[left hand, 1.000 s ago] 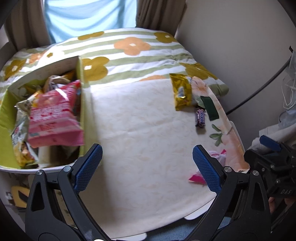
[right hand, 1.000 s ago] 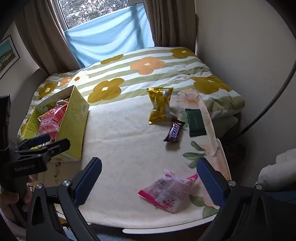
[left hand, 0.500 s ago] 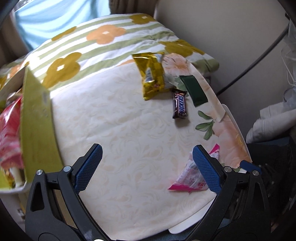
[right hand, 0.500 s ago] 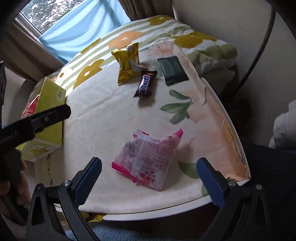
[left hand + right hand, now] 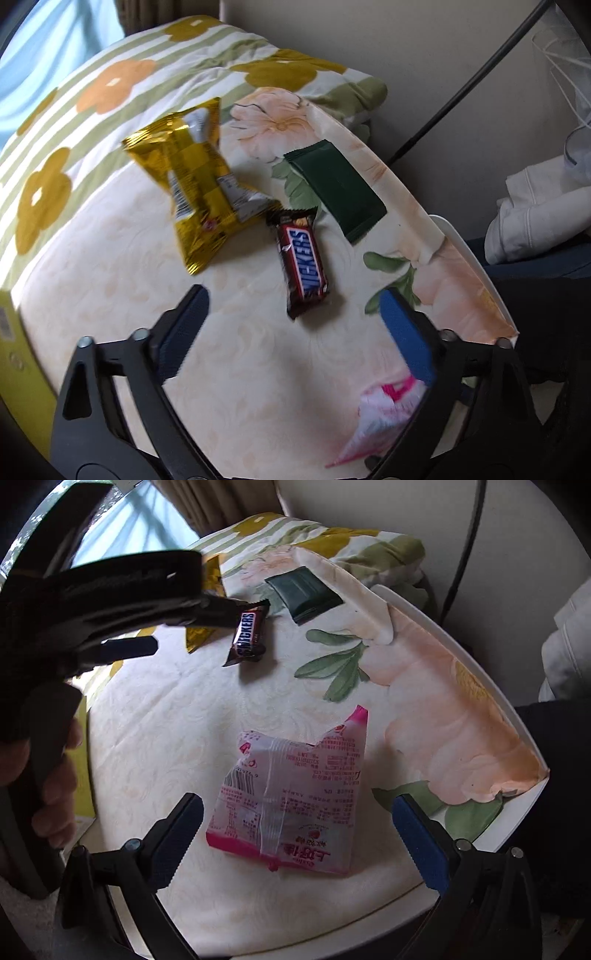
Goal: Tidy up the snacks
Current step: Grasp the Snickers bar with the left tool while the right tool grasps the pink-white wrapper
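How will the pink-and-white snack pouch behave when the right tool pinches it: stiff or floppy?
Probably floppy: the pink-and-white snack pouch is thin crinkled film, puffed in the middle, so it should squash and deform between the right tool. Likely light for its size. The glossy film may slip; gripping a sealed edge seems safer.

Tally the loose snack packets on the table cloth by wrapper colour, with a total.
Gold: 1, foil packet
Brown: 1, Snickers bar
Dark green: 1, flat packet
Pink and white: 1, pink packet
Total: 4
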Motion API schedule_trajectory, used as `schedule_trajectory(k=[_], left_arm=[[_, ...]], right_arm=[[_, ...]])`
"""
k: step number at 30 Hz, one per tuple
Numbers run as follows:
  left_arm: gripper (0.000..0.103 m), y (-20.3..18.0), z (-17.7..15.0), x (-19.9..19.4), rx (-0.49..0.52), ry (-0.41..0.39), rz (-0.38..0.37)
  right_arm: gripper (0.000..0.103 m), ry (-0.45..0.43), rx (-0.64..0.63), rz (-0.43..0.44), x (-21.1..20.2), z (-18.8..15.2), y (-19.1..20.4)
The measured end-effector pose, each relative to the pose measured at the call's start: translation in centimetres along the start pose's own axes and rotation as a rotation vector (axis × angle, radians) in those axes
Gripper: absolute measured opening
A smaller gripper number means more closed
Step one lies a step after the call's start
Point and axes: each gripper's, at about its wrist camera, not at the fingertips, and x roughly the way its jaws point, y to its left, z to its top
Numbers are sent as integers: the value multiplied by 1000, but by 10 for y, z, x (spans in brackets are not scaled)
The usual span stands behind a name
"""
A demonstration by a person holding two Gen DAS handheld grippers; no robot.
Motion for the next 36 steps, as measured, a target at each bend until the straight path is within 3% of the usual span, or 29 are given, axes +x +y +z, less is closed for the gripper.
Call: schedule_trajectory(k=[2, 6, 9, 13, 16, 20, 23, 36], left_arm=[[71, 0, 6, 17, 16, 32, -7], [67, 0, 12, 34, 29, 48, -11], [57, 1, 13, 41, 43, 52, -1], [45, -1, 12, 42, 63, 17, 28], [29, -3, 13, 42, 79, 2, 43], [28, -3, 16, 43, 102, 8, 45], [27, -3, 17, 42, 115, 8, 44], [27, 1, 14, 29, 99, -2, 36]], right_arm=[[102, -2, 8, -9, 3, -1, 1], [102, -15, 10, -53, 8, -4, 10], [102, -52, 4, -83, 8, -6, 18], [102, -69, 2, -105, 11, -6, 23], [102, -69, 14, -119, 14, -5, 22], [101, -45, 17, -162, 17, -1, 18], [99, -44, 29, -148, 20, 5, 13], [59, -55, -37, -117, 21, 15, 12]])
